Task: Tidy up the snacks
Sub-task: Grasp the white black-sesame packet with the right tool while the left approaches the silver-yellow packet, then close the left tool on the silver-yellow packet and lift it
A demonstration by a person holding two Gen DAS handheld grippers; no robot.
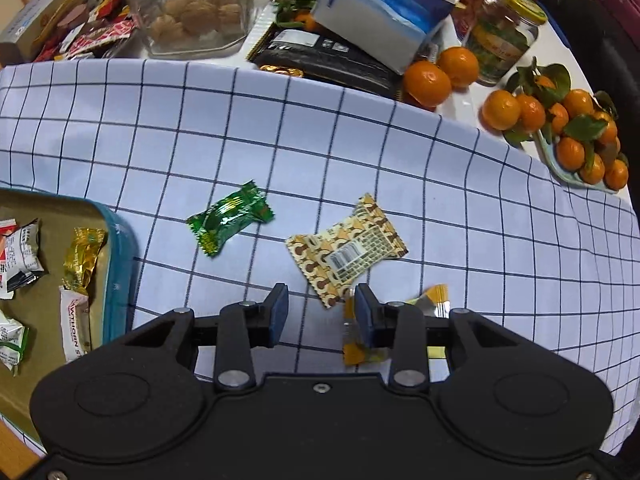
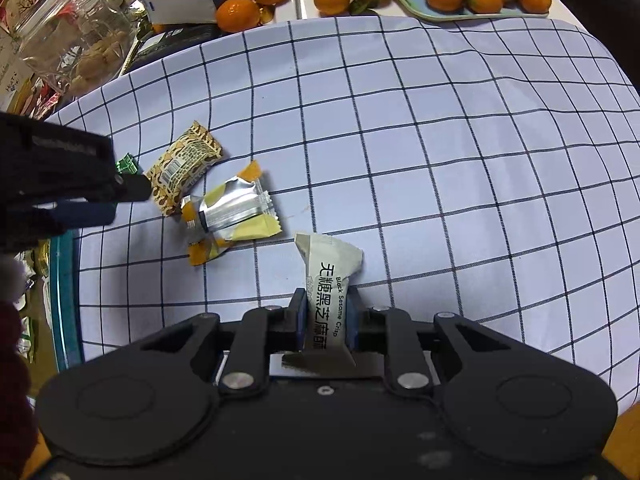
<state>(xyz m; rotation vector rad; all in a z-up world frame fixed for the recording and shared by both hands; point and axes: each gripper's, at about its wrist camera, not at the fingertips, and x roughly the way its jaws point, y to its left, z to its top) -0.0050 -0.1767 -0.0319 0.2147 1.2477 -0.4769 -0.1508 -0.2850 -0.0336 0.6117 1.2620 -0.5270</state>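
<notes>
- Right wrist view shows the right gripper clamped on a white Black Sesame Crisp packet, both blue pads pressed flat against its long sides, the packet's sealed top standing out toward 12 o'clock over the checked tablecloth.
- To do this step well, I judge the grip should stay firm on the packet's middle, lift clear of the cloth, and carry it toward 9 o'clock, where the teal-rimmed tray lies, passing over the loose wrappers without brushing them.
- At 11 o'clock from the held packet lies a silver-and-yellow packet, touching a small orange-ended candy; a brown-patterned packet sits just beyond it, next to the left gripper's dark fingers.
- Left wrist view shows the left gripper with its jaws spread wide and nothing between them; its right pad hovers over the silver-and-yellow packet, though contact I cannot tell.
- A green candy lies at 11 o'clock from that gripper, the brown-patterned packet at 12 o'clock.
- The tray at 9 o'clock already holds several wrapped snacks, a gold-foil candy among them.
- Tangerines and a glass jar crowd the far edge.
</notes>
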